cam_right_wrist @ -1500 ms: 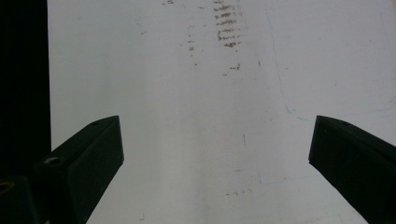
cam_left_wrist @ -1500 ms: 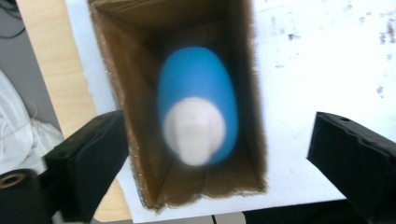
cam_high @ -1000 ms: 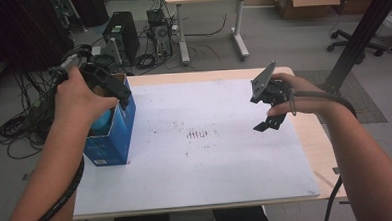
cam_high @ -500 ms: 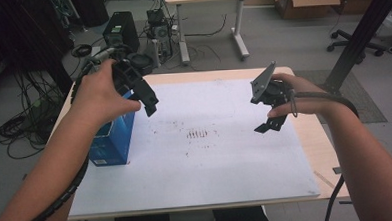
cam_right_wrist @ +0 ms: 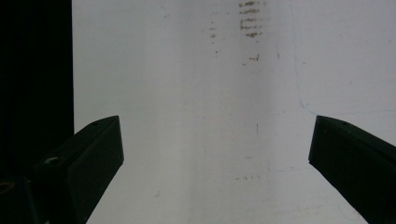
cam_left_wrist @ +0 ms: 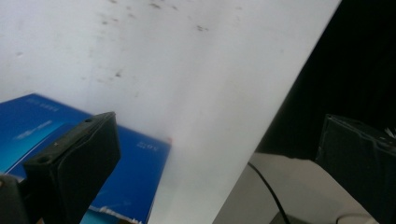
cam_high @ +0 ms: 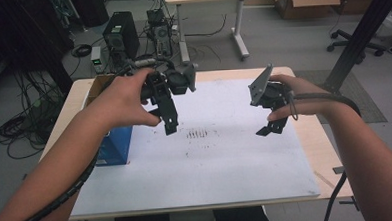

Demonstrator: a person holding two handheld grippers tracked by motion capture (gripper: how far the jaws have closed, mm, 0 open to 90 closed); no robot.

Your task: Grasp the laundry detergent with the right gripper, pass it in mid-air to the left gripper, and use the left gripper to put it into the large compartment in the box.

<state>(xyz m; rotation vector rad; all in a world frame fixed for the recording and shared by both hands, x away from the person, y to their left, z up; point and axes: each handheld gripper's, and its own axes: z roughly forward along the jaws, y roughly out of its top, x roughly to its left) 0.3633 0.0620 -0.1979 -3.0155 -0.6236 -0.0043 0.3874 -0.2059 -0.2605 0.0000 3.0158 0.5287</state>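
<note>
The left gripper (cam_high: pixel 166 112) hangs above the white sheet (cam_high: pixel 206 165) that covers most of the table (cam_high: pixel 331 149), left of the middle, with its black jaws pointing down and toward the near side; in the left gripper view (cam_left_wrist: pixel 205 154) the two jaws stand wide apart with nothing between them. The person's left hand (cam_high: pixel 128 96) wraps the gripper body from the far-left side, and a black cable (cam_high: pixel 53 207) trails back along the forearm. The blue box (cam_high: pixel 113 144) stands on the left part of the table, just left of this gripper and below the left hand, partly hidden by the forearm; in the left gripper view the box (cam_left_wrist: pixel 135 168) lies beyond the left jaw on the white sheet, apart from the jaws. A brown cardboard edge (cam_high: pixel 95 87) shows just behind the box at the far-left corner of the table. The right gripper (cam_high: pixel 270 130) is held over the right part of the sheet, well apart from the left gripper, with its grey three-cornered plate (cam_high: pixel 260 85) tilted up toward the far side. In the right gripper view (cam_right_wrist: pixel 215 154) its jaws are spread wide and hold nothing; only the marked sheet lies under them. A patch of dark smudges (cam_high: pixel 200 134) sits on the sheet between the two grippers.
</note>
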